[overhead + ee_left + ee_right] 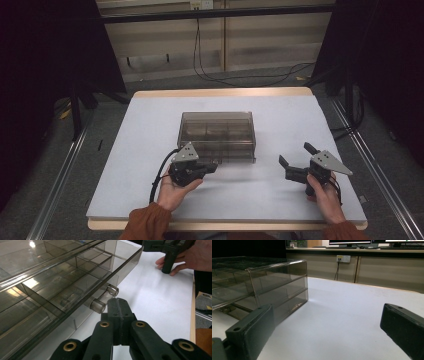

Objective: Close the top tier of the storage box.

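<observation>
1. A smoky, see-through plastic drawer box (218,135) stood near the middle of the white table (125,165), its walls smooth and glossy, its inside cut into rectangular compartments by thin clear dividers.
2. In the left gripper view the box (50,285) showed stacked trays with straight edges, and a rounded, tube-like clear handle (103,299) stuck out from the front of a drawer.
3. The left gripper (210,167) lay at the box's front edge; its matte black jaws were pressed together with no gap, their tip (118,305) just beside the handle, nothing held between them. Brass-coloured rivets dotted its dark linkage bars.
4. The left hand (175,192) cupped that gripper from below, an orange-brown sleeve (145,225) at the wrist.
5. The right gripper (296,159) sat to the right of the box, well apart from it, jaws spread wide and empty; a grey three-cornered plate (327,162) topped it.
6. In the right gripper view the two blocky black jaws framed bare tabletop (352,322), with the box's corner (287,287) at the left.
7. The right hand (324,197) gripped the tool's handle near the table's near edge.
</observation>
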Motion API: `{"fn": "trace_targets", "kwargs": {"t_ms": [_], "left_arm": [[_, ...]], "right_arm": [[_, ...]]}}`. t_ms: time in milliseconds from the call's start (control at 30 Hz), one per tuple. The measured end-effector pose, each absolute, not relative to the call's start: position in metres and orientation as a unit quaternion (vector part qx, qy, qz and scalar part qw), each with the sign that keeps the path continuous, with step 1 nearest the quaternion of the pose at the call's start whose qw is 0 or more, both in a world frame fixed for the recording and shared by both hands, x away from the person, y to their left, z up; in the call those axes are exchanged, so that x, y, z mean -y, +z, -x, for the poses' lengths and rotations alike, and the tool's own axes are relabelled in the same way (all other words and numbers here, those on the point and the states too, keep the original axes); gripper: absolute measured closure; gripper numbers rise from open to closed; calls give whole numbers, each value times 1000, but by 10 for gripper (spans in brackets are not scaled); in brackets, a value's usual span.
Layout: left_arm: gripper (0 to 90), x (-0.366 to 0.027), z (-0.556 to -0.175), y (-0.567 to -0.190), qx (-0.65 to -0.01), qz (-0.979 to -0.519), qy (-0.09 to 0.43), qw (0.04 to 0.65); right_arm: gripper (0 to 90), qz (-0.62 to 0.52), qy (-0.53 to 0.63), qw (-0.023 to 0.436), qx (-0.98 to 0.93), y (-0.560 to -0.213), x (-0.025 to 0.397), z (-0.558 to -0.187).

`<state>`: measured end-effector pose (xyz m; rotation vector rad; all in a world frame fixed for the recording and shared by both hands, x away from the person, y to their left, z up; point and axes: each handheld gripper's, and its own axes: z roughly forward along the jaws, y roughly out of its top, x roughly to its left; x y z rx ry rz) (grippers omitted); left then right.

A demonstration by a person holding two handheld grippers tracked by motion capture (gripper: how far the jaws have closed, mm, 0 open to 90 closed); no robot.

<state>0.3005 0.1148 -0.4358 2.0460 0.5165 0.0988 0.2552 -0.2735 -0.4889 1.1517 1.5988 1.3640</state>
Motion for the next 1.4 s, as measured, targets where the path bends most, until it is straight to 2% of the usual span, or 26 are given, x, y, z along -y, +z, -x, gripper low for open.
{"fn": "trace_targets", "kwargs": {"t_ms": [1400], "left_arm": [[900,-111,-312,-436,-225,-840,54,491]], "right_arm": [[0,-448,530,363,-621,-489,274,-255]]}}
